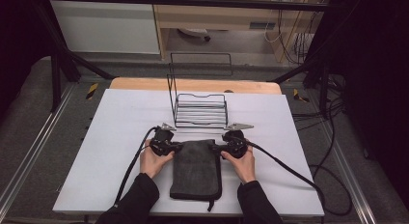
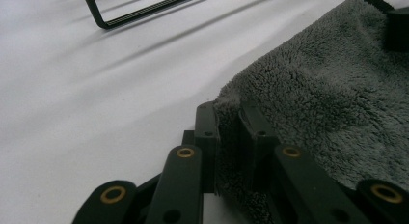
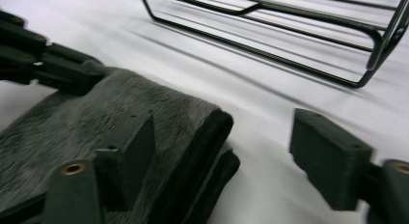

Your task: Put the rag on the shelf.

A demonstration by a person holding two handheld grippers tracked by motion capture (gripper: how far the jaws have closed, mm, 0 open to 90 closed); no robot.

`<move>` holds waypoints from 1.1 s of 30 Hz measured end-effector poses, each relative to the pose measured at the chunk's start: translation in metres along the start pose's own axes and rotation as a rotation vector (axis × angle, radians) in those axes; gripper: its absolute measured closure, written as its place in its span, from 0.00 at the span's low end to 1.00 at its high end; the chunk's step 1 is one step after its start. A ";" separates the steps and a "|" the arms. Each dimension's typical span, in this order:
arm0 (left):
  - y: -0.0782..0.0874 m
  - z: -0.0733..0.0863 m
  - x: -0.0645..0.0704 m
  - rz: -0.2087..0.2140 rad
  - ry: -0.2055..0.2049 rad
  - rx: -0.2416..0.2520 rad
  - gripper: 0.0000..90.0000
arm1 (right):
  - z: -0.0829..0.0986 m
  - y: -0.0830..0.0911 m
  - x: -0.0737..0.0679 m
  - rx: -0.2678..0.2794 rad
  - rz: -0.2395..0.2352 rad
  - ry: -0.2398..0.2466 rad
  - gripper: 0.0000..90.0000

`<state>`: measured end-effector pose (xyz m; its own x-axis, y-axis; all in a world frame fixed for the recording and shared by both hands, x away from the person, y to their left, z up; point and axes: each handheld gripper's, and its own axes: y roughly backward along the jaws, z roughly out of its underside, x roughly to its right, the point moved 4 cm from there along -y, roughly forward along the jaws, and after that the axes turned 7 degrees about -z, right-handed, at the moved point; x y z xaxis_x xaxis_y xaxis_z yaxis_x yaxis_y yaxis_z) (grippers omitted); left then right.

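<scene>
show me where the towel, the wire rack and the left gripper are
towel (image 1: 195, 171), high view, middle of the folded grey cloth
wire rack (image 1: 201, 110), high view, its low basket part
left gripper (image 2: 226, 125), left gripper view, between its jaw tips at the towel's edge

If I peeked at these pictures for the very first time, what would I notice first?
Probably the folded dark grey towel lying on the white table, with a hand at each of its far corners. The left gripper is pinching the towel's edge, while the right gripper has its jaws apart, one on the towel and one off to the side. Just behind the towel stands a black wire rack.
</scene>
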<state>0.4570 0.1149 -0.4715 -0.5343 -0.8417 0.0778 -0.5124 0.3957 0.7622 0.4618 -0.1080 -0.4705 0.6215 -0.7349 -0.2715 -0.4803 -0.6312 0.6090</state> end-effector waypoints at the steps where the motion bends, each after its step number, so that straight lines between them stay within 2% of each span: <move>1: 0.000 0.000 0.000 0.001 -0.001 -0.001 0.88 | 0.000 0.000 0.000 0.000 0.000 0.000 0.37; 6: 0.000 0.000 -0.001 0.011 -0.002 -0.001 0.88 | 0.003 -0.005 0.000 -0.045 -0.002 0.004 0.51; 12: 0.000 0.000 -0.002 0.014 -0.009 0.000 0.88 | 0.005 -0.006 -0.002 -0.067 -0.043 -0.027 0.67; 16: 0.000 0.000 -0.003 0.028 0.002 -0.002 0.87 | 0.005 -0.006 -0.003 -0.082 -0.064 -0.066 0.73; 23: 0.000 0.001 -0.003 0.033 -0.008 0.005 0.87 | 0.003 -0.006 -0.002 -0.110 -0.101 -0.114 0.85; 25: 0.000 0.001 -0.004 0.040 -0.010 0.011 0.88 | 0.002 -0.005 -0.001 -0.111 -0.107 -0.120 0.87; 29: 0.002 0.001 -0.008 0.067 0.031 0.016 0.89 | 0.001 -0.002 -0.003 -0.101 -0.107 -0.118 0.89; 33: 0.011 -0.001 -0.009 0.085 0.040 0.063 0.90 | -0.004 0.008 -0.007 -0.059 -0.112 -0.097 0.89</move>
<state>0.4566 0.1260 -0.4629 -0.5513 -0.8174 0.1669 -0.5083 0.4878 0.7097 0.4563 -0.1069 -0.4611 0.6050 -0.6828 -0.4096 -0.3718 -0.6972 0.6129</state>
